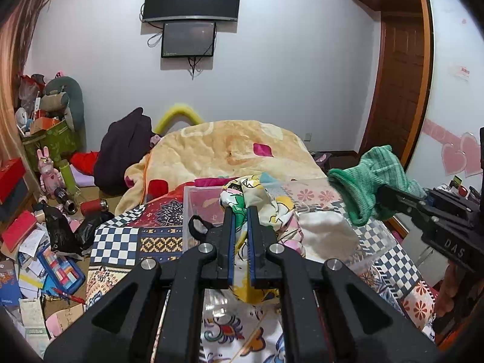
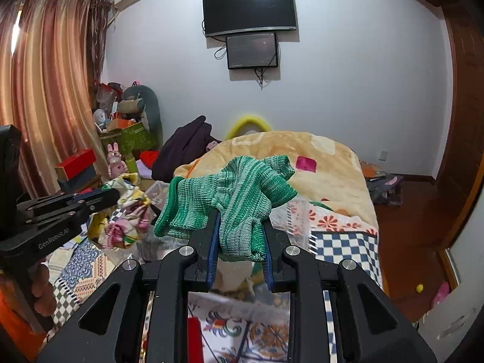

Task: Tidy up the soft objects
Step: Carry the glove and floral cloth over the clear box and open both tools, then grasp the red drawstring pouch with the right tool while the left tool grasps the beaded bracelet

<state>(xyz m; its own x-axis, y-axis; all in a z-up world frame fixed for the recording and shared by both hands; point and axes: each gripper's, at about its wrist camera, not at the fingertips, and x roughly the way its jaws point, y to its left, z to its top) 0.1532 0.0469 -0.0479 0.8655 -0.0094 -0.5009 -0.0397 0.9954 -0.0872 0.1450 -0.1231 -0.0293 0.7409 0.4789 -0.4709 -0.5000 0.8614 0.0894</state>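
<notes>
So I'm mid-carry here, both hands loaded. My left tongs [image 1: 240,211] are pinched on a floral printed cloth [image 1: 257,199] that's bunched up and hanging over the clear plastic bin [image 1: 193,208] sitting on the bed [image 1: 121,242]. My right tongs [image 2: 240,227] are clamped on a green knit glove [image 2: 233,193], held up in the air above the patchwork bedspread, off to the right of the other cloth and not touching it. There's also a white fluffy sock-looking thing [image 1: 326,236] lying down by the bin; I can't tell if it's inside or just beside it.

My guess is the step is dropping stuff into the bin. Next move, I figure, is lowering the left bundle into the opening and letting go, then swinging the glove leftward and down to the same spot. The floppy fabric may snag on the rim or drape over the edge, so I'd want it well inside before releasing.

Pose-wise, both tools point roughly level toward the far wall, with the right one angled in toward the left.
</notes>
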